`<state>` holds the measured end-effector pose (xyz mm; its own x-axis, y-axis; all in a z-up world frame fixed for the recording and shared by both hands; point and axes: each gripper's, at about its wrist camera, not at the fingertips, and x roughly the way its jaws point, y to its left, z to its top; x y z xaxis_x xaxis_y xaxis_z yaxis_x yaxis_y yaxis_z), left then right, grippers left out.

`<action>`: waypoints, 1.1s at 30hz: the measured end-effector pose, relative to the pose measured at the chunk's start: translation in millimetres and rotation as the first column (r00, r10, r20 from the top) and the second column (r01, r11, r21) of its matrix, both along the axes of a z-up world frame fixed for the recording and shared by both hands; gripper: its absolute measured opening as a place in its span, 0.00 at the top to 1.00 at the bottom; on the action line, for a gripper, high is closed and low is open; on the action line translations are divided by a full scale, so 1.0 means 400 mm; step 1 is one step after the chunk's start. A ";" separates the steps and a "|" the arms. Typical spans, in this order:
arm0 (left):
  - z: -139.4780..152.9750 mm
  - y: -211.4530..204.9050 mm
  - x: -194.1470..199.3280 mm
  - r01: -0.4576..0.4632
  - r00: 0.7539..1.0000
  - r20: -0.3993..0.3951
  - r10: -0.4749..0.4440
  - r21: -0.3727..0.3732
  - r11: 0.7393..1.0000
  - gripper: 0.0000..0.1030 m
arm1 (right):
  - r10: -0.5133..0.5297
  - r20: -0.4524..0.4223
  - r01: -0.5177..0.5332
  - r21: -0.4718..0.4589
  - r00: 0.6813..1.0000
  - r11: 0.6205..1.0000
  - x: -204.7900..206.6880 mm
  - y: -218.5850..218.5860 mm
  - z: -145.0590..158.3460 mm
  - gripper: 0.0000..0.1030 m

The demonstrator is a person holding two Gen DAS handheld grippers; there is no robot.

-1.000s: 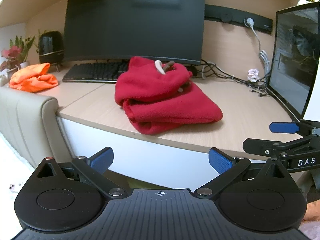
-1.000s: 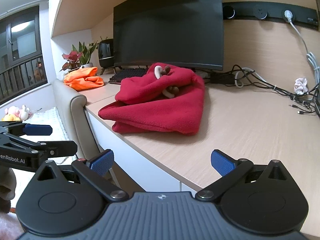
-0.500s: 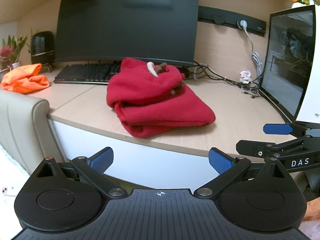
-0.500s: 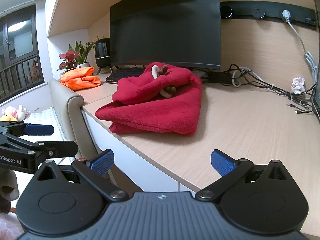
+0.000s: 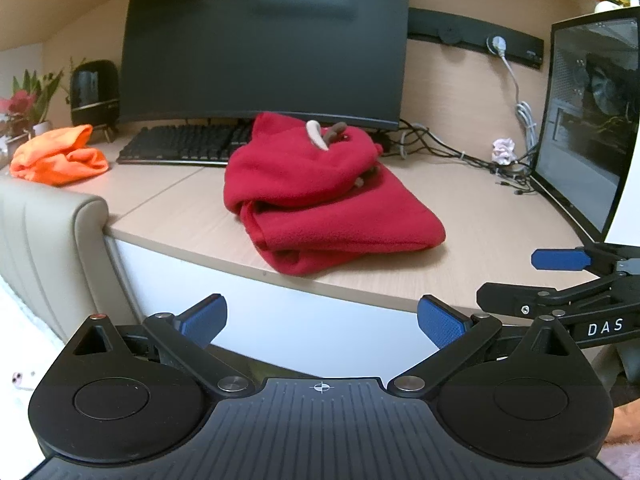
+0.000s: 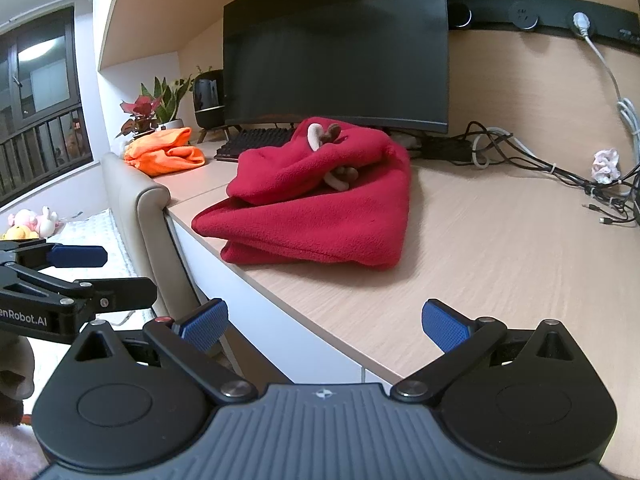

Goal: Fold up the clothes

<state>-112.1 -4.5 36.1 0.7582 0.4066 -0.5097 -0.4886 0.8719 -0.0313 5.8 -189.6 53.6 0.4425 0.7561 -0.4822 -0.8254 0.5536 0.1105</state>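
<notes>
A folded garment (image 5: 320, 200) lies on the desk (image 5: 480, 216) near its front edge, before the monitor (image 5: 264, 44). A keyboard (image 5: 180, 146) sits behind it to the left. Another garment (image 5: 60, 154) lies at the left end; cables (image 5: 460, 152) run along the back edge.

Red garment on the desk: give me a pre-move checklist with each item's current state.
1. Left gripper jaws open, nothing held: ok.
2. Right gripper jaws open, nothing held: ok.
3. Red garment fully on the desk, bunched near the front edge: ok.
4. Both grippers off the garment, short of the desk edge: ok.
5. Keyboard touching the garment's far side: cannot tell.
6. Orange garment apart from the red one: ok.
</notes>
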 end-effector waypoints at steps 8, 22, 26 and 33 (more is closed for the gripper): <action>0.000 -0.003 -0.003 -0.018 1.000 -0.011 0.018 -0.006 1.000 0.00 | 0.012 -0.003 -0.012 0.006 1.000 1.000 -0.002 0.002 -0.002 0.00; -0.001 0.002 0.007 -0.017 1.000 -0.021 0.017 -0.014 1.000 0.00 | 0.007 -0.014 -0.007 0.006 1.000 1.000 0.009 -0.003 -0.005 0.00; -0.003 0.001 0.007 -0.021 1.000 -0.024 0.021 -0.016 1.000 0.00 | 0.009 -0.016 -0.009 0.007 1.000 1.000 0.011 -0.002 -0.007 0.00; -0.002 0.002 0.008 -0.021 1.000 -0.024 0.020 -0.020 1.000 0.00 | 0.009 -0.019 -0.009 0.005 1.000 1.000 0.013 0.000 -0.007 0.00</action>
<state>-108.9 -3.7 35.2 0.7373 0.4112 -0.5361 -0.5071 0.8611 -0.0369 11.0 -189.6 50.8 0.4264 0.7626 -0.4863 -0.8282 0.5454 0.1290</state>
